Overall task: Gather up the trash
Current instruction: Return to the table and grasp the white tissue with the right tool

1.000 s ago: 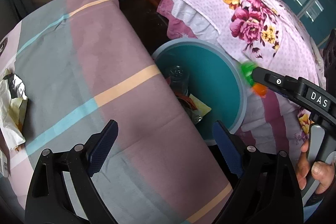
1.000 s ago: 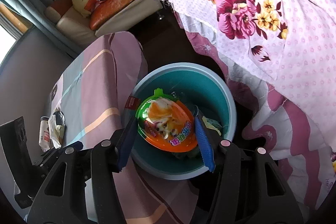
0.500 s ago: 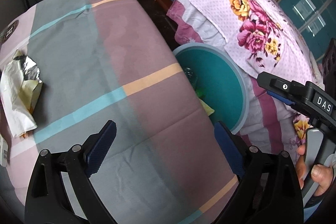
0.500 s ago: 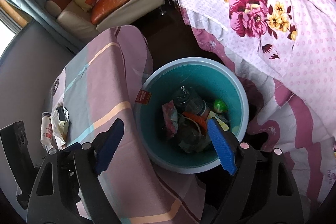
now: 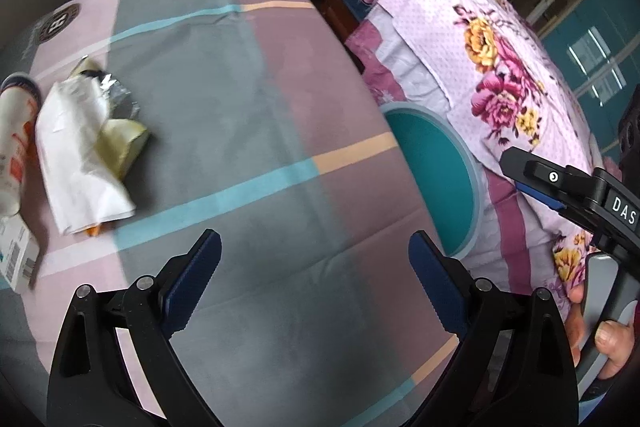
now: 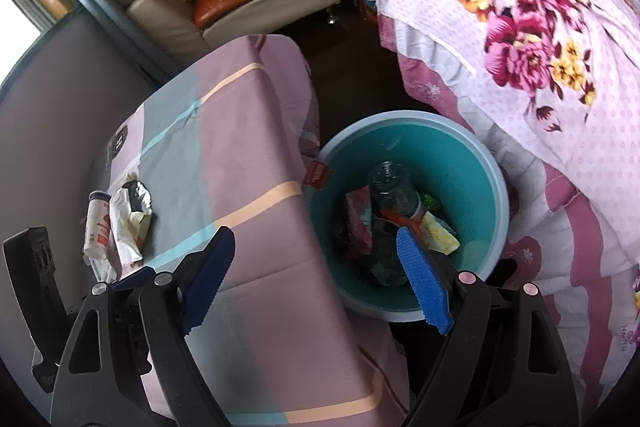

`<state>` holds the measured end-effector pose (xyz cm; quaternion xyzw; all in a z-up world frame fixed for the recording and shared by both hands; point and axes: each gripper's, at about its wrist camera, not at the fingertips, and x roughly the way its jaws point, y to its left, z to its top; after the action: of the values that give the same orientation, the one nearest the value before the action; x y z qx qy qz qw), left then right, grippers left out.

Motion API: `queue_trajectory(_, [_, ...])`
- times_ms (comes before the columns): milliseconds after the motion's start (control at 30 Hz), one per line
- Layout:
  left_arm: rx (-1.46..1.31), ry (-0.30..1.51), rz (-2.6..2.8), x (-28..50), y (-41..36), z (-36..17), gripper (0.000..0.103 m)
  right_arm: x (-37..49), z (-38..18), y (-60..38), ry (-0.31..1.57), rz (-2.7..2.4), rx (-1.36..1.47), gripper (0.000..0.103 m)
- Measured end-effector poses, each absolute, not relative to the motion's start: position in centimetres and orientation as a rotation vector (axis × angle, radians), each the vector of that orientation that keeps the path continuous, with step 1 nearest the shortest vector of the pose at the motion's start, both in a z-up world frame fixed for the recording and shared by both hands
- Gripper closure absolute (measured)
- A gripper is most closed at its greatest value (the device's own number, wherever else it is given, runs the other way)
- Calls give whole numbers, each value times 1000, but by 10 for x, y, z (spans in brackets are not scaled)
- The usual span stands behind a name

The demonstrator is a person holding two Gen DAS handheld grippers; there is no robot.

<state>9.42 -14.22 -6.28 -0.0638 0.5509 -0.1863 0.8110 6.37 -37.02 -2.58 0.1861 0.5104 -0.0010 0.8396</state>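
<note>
Right gripper (image 6: pixel 316 279) has just been opening, nothing between its jaws, above the teal bin (image 6: pixel 472 155) of trash. Left gripper (image 5: pixel 316 279) gapes empty over the tablecloth (image 5: pixel 240 87); crumpled wrapper (image 5: pixel 84 147) and white bottle (image 5: pixel 12 135) lie far left.

Bin (image 6: pixel 472 155) sits between table (image 6: pixel 248 131) and bed (image 6: pixel 540 27); wrapper (image 5: pixel 84 151) on table
</note>
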Motion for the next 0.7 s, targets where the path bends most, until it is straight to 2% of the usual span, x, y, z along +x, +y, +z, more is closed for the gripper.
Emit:
queue_trajectory(367, [-238,1145,-303,95,-59,-57,8,87,-14,-305,1111,85,285,21])
queue_trajectory(700, [-288,1085,-128,95,52,-52,8,128,-18,-210,1157,286,149,21])
